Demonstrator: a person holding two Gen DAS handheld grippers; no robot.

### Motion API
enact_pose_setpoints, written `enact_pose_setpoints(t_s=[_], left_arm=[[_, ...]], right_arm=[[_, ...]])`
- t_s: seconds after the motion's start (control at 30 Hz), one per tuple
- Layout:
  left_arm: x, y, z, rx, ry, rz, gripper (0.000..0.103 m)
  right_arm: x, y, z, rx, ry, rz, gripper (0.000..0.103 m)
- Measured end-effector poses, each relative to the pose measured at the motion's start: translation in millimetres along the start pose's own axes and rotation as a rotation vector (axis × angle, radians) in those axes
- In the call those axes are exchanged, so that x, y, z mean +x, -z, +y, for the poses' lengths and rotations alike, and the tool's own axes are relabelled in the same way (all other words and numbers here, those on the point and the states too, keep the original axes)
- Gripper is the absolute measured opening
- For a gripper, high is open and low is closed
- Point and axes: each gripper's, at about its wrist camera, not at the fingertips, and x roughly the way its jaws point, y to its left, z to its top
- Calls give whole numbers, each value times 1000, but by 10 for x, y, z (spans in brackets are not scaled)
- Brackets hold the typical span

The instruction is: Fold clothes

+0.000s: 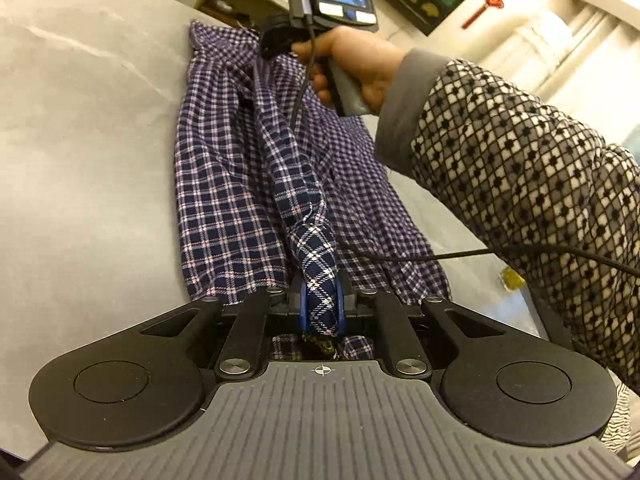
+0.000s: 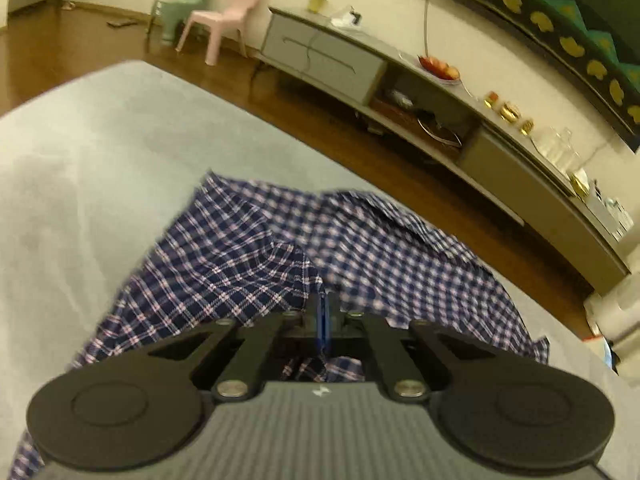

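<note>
here the plaid shirt (image 1: 224,184) lies stretched lengthwise on the grey table (image 1: 80,152), running from the left hand-held gripper (image 1: 320,308) at 6 o'clock of the left wrist view up toward 12 o'clock. the left hand-held gripper is clamped on a bunched, twisted fold of the shirt; the cloth fills the gap between its blue-edged fingers (image 1: 302,304) and rises from there as a taut ridge toward the far end. at 1 o'clock in that view the person's right hand (image 1: 360,68) grips the handle of the right hand-held gripper (image 1: 276,40), whose small screen faces the camera and whose tip sits over the far end of the shirt. a patterned sleeve (image 1: 520,184) covers the forearm, and a black cable (image 1: 440,255) crosses the shirt's right edge at 3 o'clock.

in the right wrist view the right hand-held gripper (image 2: 322,316) has its fingers pressed together on a thin edge of the plaid shirt (image 2: 248,248), which spreads out on the table (image 2: 80,152) from 6 o'clock to the centre. beyond the table's edge, at 2 o'clock, a long low cabinet (image 2: 328,60) stands against the wall with a fruit plate (image 2: 440,69) on top; at 11 o'clock a pink chair (image 2: 228,20) and a green chair (image 2: 184,4) stand side by side on the wooden floor (image 2: 60,52).
</note>
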Motion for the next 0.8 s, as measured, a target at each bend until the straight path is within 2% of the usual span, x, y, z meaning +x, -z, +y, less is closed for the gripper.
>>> enact_pose_setpoints(t_s=[0.17, 0.3, 0.4, 0.47, 0.53, 0.67, 0.8], left_arm=[[-51, -1, 19, -14, 12, -26, 2], [-115, 22, -51, 29, 35, -78, 3], [-157, 64, -83, 81, 2, -143, 3], [-190, 96, -59, 110, -41, -186, 2], [-124, 107, -24, 81, -42, -153, 2], [61, 153, 89, 8, -51, -53, 2], [157, 125, 194, -49, -61, -12, 5]], right_arm=[[-135, -5, -212, 142, -104, -46, 2], [-254, -9, -179, 139, -112, -72, 2], [-340, 10, -182, 166, -170, -97, 3], [-344, 23, -236, 190, -252, -102, 23], [-317, 41, -282, 222, -267, -86, 46], [-384, 106, -419, 282, -236, -76, 45], [-566, 375, -425, 276, -267, -45, 45]])
